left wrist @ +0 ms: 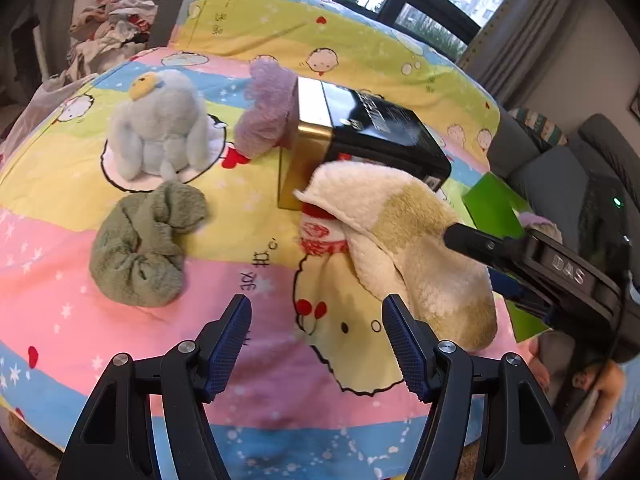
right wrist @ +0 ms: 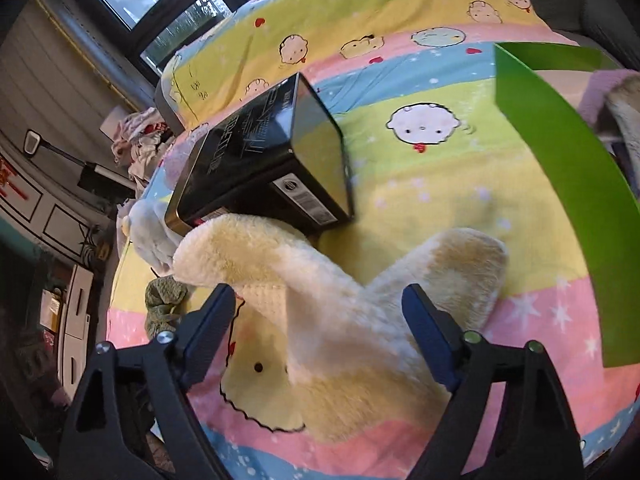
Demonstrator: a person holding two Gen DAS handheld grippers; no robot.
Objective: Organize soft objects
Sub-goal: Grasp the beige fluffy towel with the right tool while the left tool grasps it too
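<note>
On the bed's pastel cartoon-print quilt (left wrist: pixel 120 280), a cream and tan fleece sock (left wrist: pixel 400 240) lay draped against a black and gold rectangular box (left wrist: pixel 360 128). The left gripper (left wrist: pixel 316 340) hovered above the quilt just beside the sock, jaws standing apart with nothing between them. The right gripper (right wrist: pixel 320 340) straddled the sock (right wrist: pixel 340 320) with jaws wide, its pads not pressing the fleece. Farther off sat a pale blue plush toy (left wrist: pixel 160 128), a crumpled green knitted cloth (left wrist: pixel 144 248) and a lilac fuzzy cloth (left wrist: pixel 266 108) (touching the box). A bright green container (right wrist: pixel 560 200) stood to the right.
</note>
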